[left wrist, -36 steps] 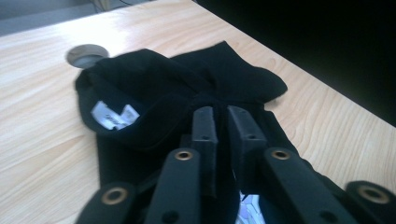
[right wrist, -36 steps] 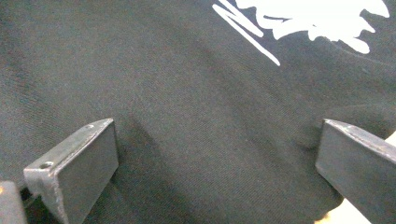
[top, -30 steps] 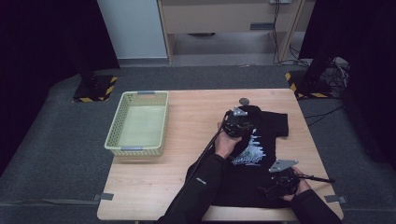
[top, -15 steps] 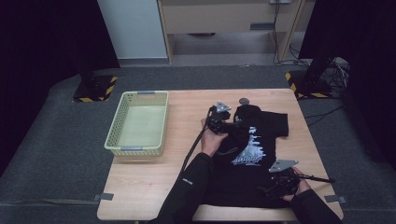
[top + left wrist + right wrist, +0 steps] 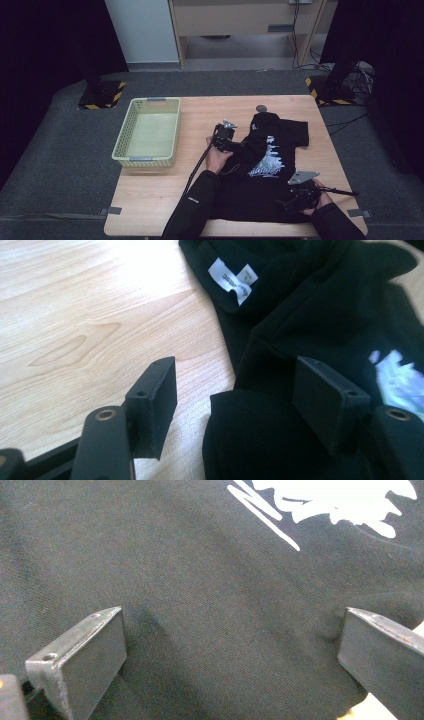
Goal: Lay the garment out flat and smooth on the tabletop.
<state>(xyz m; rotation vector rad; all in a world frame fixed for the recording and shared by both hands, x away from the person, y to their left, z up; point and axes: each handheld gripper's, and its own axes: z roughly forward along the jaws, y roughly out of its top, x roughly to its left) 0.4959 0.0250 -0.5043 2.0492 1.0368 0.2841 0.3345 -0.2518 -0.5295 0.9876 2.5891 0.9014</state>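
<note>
Now left tool [image 5: 230, 405] just opening wide at black shirt [image 5: 265, 150] edge — right tool [image 5: 235, 660] wide, bare table [image 5: 200, 107] leftward

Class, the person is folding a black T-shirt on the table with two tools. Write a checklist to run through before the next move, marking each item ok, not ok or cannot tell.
1. Left tool open: ok; its jaws have just been opening, and a fold of the T-shirt lies between them, ungripped.
2. Right tool open over the hem: ok.
3. Shirt fully on the table: ok.
4. Shirt flat: not ok, the collar end is bunched.
5. Basket clear of the shirt: ok.
6. Small round thing by the collar out of the way: cannot tell.
</note>
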